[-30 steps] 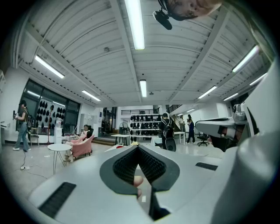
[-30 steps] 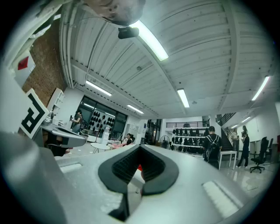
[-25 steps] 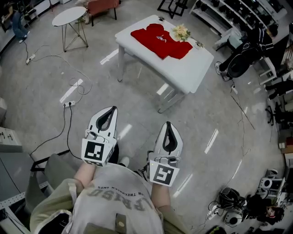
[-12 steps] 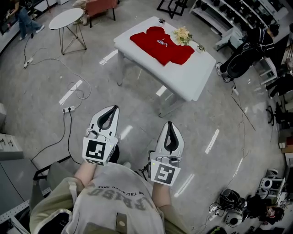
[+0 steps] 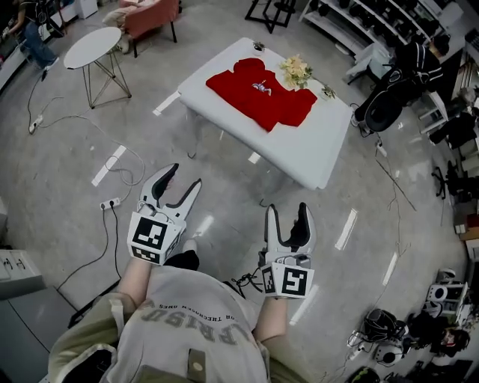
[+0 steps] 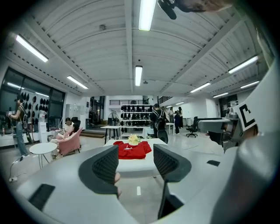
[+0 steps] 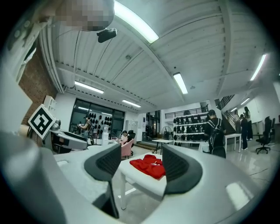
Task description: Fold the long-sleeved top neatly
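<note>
A red long-sleeved top (image 5: 258, 93) lies spread flat on the far half of a white table (image 5: 314, 146), some way ahead of both grippers. It also shows between the jaws in the left gripper view, as the red top (image 6: 131, 149), and in the right gripper view, as the red top (image 7: 148, 166). My left gripper (image 5: 183, 178) and right gripper (image 5: 287, 209) hang over the floor, well short of the table. Both point level toward it. Their jaws have just been opening and stand apart with nothing between them.
A small bunch of flowers (image 5: 296, 71) sits on the table beside the top. A round side table (image 5: 91, 46) and a pink chair (image 5: 150, 15) stand far left. Cables and a power strip (image 5: 111, 202) lie on the floor at left. Black chairs and gear (image 5: 389, 97) crowd the right.
Both grippers went from shut to open. The table with the red top has come nearer in the head view, and both grippers moved forward toward it.
</note>
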### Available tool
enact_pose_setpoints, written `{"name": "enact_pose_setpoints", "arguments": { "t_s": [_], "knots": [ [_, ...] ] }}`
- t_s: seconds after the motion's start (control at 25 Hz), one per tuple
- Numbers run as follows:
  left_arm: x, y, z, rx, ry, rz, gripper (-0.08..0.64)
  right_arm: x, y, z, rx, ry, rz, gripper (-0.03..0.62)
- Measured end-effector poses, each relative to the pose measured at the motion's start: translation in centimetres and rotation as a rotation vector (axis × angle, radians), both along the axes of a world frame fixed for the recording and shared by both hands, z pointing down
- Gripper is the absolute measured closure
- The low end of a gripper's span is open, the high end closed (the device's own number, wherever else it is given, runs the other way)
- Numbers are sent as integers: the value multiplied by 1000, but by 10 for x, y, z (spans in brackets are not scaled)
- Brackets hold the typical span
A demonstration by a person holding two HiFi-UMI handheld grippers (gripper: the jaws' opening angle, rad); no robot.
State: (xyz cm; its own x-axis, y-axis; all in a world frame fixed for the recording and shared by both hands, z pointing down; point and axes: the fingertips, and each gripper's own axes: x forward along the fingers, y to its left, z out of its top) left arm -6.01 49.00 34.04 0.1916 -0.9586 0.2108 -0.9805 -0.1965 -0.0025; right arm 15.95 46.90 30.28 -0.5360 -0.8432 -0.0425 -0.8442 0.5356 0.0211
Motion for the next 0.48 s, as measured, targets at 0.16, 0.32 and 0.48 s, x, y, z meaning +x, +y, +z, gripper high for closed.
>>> {"name": "enact_pose_setpoints", "arguments": {
  "t_s": [0.16, 0.32, 0.48],
  "knots": [
    [-26, -31, 1, -27, 14, 54, 267, -18, -28, 1, -10, 6, 47, 310],
    [-51, -56, 8, -54, 20, 67, 259, -38, -49, 5, -39, 15, 67, 310],
    [-74, -78, 19, -79, 28, 56, 259, -54, -71, 15, -69, 41, 74, 310]
  ]
}}
